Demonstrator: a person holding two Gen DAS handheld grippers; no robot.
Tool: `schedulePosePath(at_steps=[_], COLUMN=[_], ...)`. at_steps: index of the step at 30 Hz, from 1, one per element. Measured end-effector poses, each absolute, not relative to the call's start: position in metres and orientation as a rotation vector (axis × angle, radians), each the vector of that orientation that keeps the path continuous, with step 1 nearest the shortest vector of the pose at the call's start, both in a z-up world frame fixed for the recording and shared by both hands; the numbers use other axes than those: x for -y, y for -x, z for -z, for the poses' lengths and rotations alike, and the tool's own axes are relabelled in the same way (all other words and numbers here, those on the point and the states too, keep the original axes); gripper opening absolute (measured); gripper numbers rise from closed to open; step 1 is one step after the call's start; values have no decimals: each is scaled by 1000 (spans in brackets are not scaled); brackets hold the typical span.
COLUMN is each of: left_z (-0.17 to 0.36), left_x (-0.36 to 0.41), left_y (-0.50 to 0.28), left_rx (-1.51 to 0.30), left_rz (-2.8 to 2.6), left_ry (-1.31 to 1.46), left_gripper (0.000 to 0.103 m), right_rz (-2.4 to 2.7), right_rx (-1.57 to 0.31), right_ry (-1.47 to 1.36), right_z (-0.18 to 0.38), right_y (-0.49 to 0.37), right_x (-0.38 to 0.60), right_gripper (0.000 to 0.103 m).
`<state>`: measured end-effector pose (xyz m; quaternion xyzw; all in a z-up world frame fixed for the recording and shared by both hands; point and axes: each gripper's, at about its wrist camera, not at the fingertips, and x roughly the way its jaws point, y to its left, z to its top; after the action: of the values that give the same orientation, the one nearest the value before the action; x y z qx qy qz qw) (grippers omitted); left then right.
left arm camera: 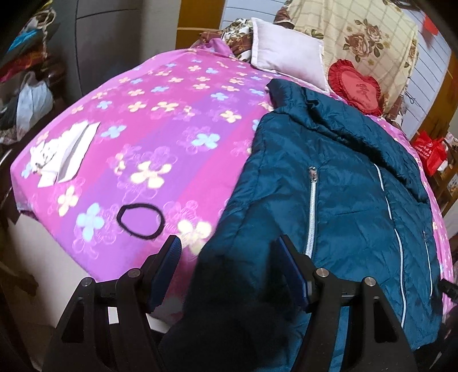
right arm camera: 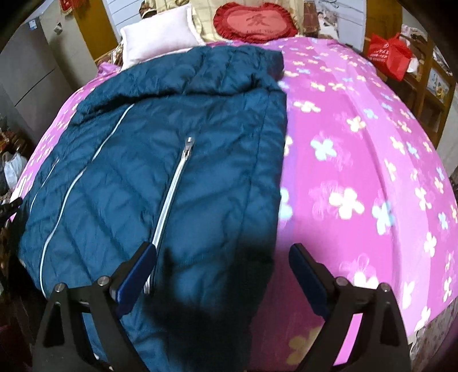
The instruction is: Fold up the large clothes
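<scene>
Left tool (left arm camera: 229, 251): released, fingers spread wide, with the near hem of the jacket (left arm camera: 337, 183) lying between them and a dark fold of that hem bunched close under the lens; whether either pad touches cloth cannot be told. Right tool (right arm camera: 223, 260): likewise released, fingers wide apart, poised over the jacket's right edge; the left finger sits over the lower end of a silver pocket zip (right arm camera: 174, 189), the right finger over bare bedspread.

Jacket — teal, quilted, spread flat on the bed with its collar end toward the pillows and its hem at the near edge; pale piping lines run down its length. It lies on a pink floral bedspread (left arm camera: 160, 120). On that bedspread, left of the jacket: a black hair band (left arm camera: 140, 220) near the edge; further out, white folded paper items (left arm camera: 65, 154). At the head: a white pillow (left arm camera: 286, 48) and a red heart cushion (right arm camera: 254, 21), both just beyond the collar.
</scene>
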<state>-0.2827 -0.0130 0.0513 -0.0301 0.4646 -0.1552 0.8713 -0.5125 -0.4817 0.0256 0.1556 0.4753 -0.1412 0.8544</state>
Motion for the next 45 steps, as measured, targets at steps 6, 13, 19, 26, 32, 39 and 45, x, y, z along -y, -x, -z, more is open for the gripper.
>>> schedulePosePath(at_steps=[6,13,19,26,32,39,45], left_z=[-37,-28,-27,-26,-26,-25,-25], left_x=[4,8,13,20,24,26,26], left_y=[281,284,289,297,300,302,302], left_rx=[-1034,-1058,-1049,-1040,-1035,-1028,-1024], left_rz=[348,366,380,368,353,351,354], left_ry=[102,101,54,13,-6,-22,-28], left_gripper=[50,51,54,55,55,55,56], right_rz=[255,208,195,142,109,56,11], right_rx=[-1033,-1053,-1048,-1033,-1008,-997,-969], right_ry=[-348,-355,-363,-384,-378,-365,-440], right_z=[-13,-6,-3,-3,-3,-2,-3], right_y=[523,524,526,531,535,537,542], right_x=[479,471,468,462,457,449,456], right_gripper=[96,96,98,99,99,100,99])
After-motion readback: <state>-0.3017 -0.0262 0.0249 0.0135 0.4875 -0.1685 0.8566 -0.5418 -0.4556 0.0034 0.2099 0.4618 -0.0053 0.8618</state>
